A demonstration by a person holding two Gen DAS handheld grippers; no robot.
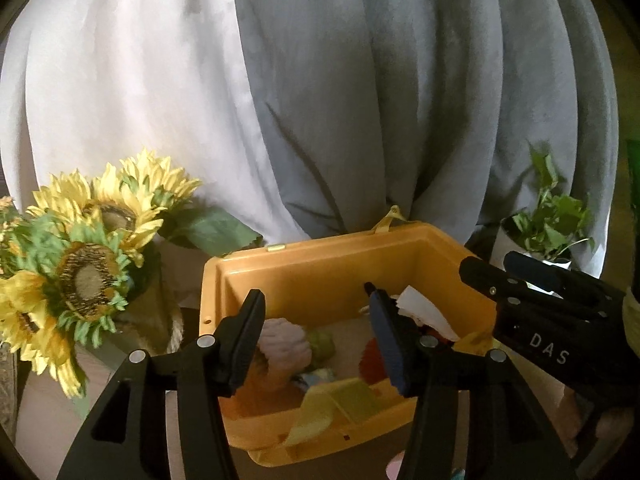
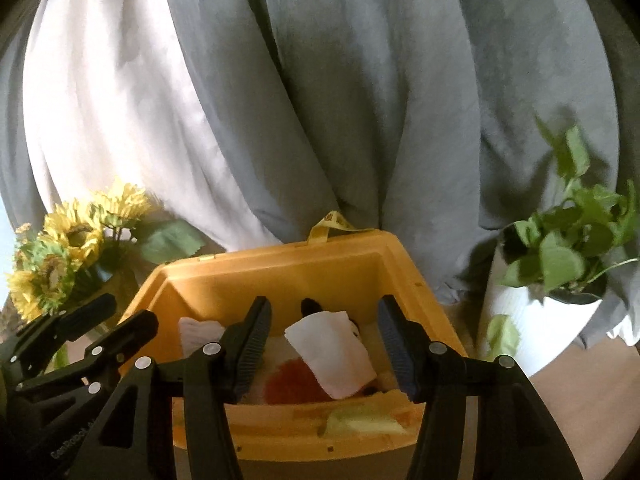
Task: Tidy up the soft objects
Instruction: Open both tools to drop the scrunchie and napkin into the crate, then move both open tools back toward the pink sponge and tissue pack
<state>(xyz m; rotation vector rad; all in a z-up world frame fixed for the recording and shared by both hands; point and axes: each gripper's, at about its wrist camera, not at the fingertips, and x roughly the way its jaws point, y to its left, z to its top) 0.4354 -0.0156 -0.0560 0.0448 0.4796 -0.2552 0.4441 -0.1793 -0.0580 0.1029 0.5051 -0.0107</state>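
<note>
A yellow plastic bin [image 1: 320, 256] [image 2: 280, 276] stands in front of both grippers and holds several soft things. In the left wrist view I see a pale pink plush [image 1: 286, 342], a greenish soft toy [image 1: 322, 342], a red fuzzy piece [image 1: 370, 358], a white cloth [image 1: 420, 310] and a yellow cloth [image 1: 332, 408] draped over the near rim. In the right wrist view the white cloth [image 2: 334, 350] lies over a red plush [image 2: 294, 384]. My left gripper [image 1: 316, 316] is open and empty above the bin. My right gripper [image 2: 322, 324] is open and empty above it; it also shows at the left wrist view's right [image 1: 516, 276].
Artificial sunflowers [image 1: 88, 256] [image 2: 68, 248] stand left of the bin. A potted green plant in a white pot [image 2: 560, 276] [image 1: 548, 228] stands to its right. Grey and white curtains [image 1: 320, 100] hang close behind. A yellow tag [image 2: 332, 226] sticks up from the bin's far rim.
</note>
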